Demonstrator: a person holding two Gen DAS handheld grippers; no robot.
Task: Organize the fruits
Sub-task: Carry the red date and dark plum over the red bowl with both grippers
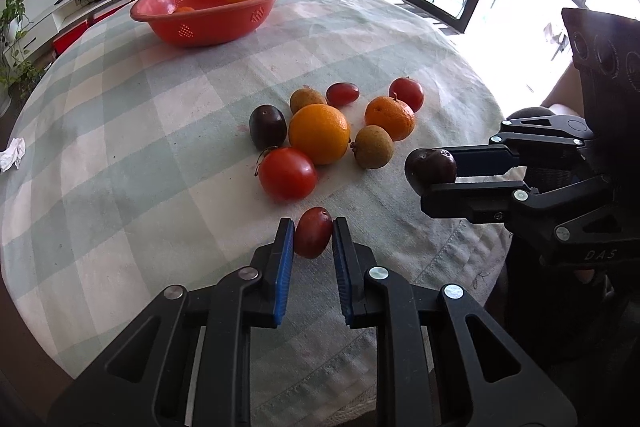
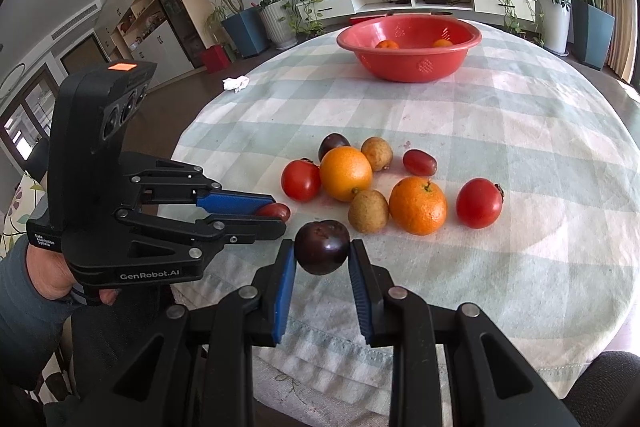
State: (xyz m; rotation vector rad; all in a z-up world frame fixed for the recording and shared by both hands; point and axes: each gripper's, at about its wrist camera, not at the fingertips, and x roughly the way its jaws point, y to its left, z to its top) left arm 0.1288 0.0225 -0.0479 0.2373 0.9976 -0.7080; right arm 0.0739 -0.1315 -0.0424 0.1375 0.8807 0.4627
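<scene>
Near the table edge (image 1: 460,247), left gripper (image 1: 313,233) clamps a red grape (image 1: 313,231), right gripper (image 2: 322,251) a dark plum (image 2: 322,247)

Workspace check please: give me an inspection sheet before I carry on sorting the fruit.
Surface: round table under a pale green checked cloth, faintly stained near the fruit.
Job's things: red plastic perforated basin at the far side, two small oranges inside; eight loose fruits clustered mid-table, including a large orange and a red tomato.
Clutter: crumpled white tissue at the table edge.
Grippers: left tool shut on a small red oval fruit; right tool shut on a dark purple round fruit.
Cables: nothing seen on the table.
Surroundings: potted plants, white low cabinet, wall screen, glass doors.
</scene>
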